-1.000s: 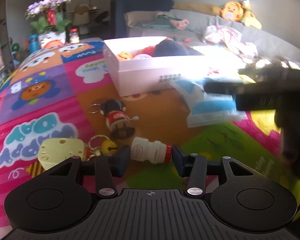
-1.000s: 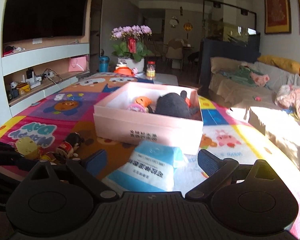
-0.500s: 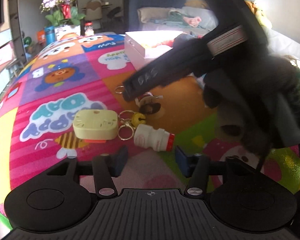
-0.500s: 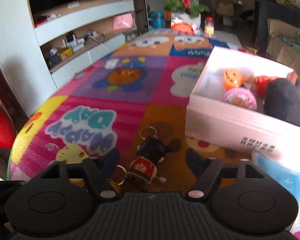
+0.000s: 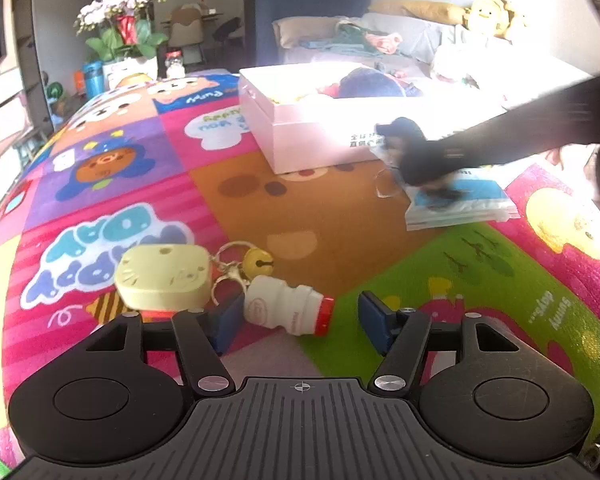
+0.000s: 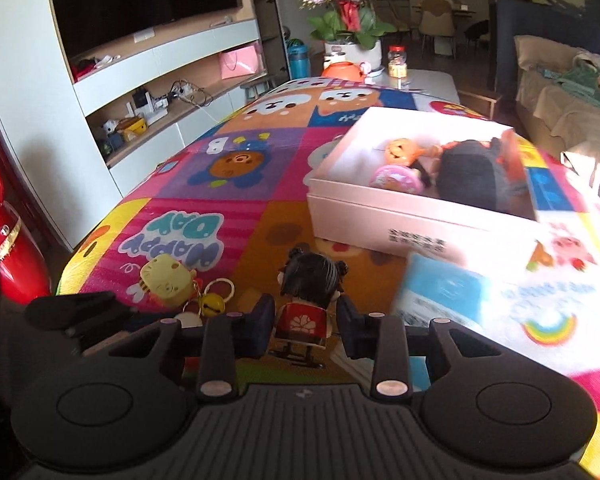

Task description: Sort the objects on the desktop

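Observation:
A small white bottle with a red cap lies on its side on the colourful mat between the fingertips of my left gripper. The left jaws are opening, and a gap shows at the cap end. My right gripper is closing on a doll with black hair and a red body, its pads against the body. In the left wrist view the doll is a dark blur held above the blue tissue packet, in front of the white box.
A yellow cat-shaped keychain with a brass bell lies left of the bottle. The box holds an orange pumpkin toy, a pink ball and a dark plush. Beyond the mat stand potted flowers, shelving and a sofa.
My right gripper has closed on the doll and carried it from mid-mat to the right, over the tissue packet by the box. My left gripper has let go of the bottle and widened.

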A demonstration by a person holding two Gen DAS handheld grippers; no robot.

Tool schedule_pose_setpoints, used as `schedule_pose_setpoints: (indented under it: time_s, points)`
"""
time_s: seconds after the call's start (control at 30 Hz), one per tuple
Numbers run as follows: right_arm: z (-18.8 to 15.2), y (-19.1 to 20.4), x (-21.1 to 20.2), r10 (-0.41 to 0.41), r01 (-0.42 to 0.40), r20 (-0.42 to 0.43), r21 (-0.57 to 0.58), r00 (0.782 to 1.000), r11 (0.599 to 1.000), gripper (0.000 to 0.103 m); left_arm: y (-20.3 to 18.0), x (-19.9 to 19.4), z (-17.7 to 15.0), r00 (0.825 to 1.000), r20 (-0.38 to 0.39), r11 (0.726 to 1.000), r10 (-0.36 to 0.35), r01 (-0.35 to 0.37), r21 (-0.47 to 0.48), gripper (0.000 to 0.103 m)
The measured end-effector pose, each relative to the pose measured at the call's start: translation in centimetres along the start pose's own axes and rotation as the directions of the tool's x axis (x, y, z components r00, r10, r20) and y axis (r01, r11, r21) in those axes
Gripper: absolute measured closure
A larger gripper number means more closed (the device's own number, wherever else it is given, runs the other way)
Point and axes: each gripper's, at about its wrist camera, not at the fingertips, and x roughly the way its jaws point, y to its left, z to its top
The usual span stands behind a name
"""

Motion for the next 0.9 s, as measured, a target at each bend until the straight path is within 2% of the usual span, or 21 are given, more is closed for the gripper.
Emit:
schedule_pose_setpoints:
  time_s: [0.07,0.1,0.23,0.47,0.53,0.67,0.77,0.83,0.87,0.9]
  points:
    - [-0.7,-0.6,-1.6,-0.005,0.005,0.001,0.009,1.000,1.000,0.070,-0.5,-0.1,0.1,1.000,-0.001,1.000,-0.005,0.005,0.019,0.052]
    - [-1.1,-0.8,-2.3,-0.015,0.015,0.008,0.007,1.000,1.000,0.070,-0.8,-0.2,0.1,1.000,-0.003,0.999,-0.014,0.014,0.032,0.055]
    - [-2.3,-1.4,-4.4,-0.035,0.034,0.023,0.011,0.999,0.999,0.070,-2.2,-1.3,0.1,0.999,0.011,0.994,-0.046,0.045,0.095,0.055]
    - [-3.3,-1.9,-7.3,0.007,-0.009,0.066,0.031,0.998,0.999,0.070,-4.2,-4.0,1.8,0.991,0.091,0.985,-0.099,0.085,0.148,0.055]
    - [-3.3,-1.9,-8.4,0.008,-0.010,0.100,0.021,0.995,1.000,0.070,-4.5,-4.4,3.1,0.985,0.127,0.982,-0.116,0.094,0.163,0.055]
    - [-2.5,-2.6,-10.0,-0.013,0.010,0.170,0.022,0.985,1.000,0.070,-4.7,-3.3,7.0,0.971,0.224,0.977,-0.080,0.032,0.211,0.055]
    - [-1.4,-3.9,-10.2,-0.054,0.043,0.206,0.057,0.977,0.997,0.070,-4.1,-1.3,11.0,0.954,0.295,0.983,-0.056,0.001,0.183,0.055]
    - [-0.3,-4.9,-10.0,-0.082,0.063,0.224,0.090,0.971,0.994,0.070,-3.6,0.4,13.3,0.935,0.355,0.989,-0.019,-0.034,0.141,0.054]
    - [0.1,-5.4,-9.9,-0.092,0.070,0.233,0.104,0.968,0.992,0.070,-3.3,1.2,14.2,0.929,0.369,0.992,0.002,-0.050,0.119,0.050]
    - [0.6,-5.7,-9.8,-0.102,0.076,0.239,0.115,0.966,0.990,0.070,-3.0,2.1,15.0,0.933,0.359,0.993,0.015,-0.056,0.102,0.042]
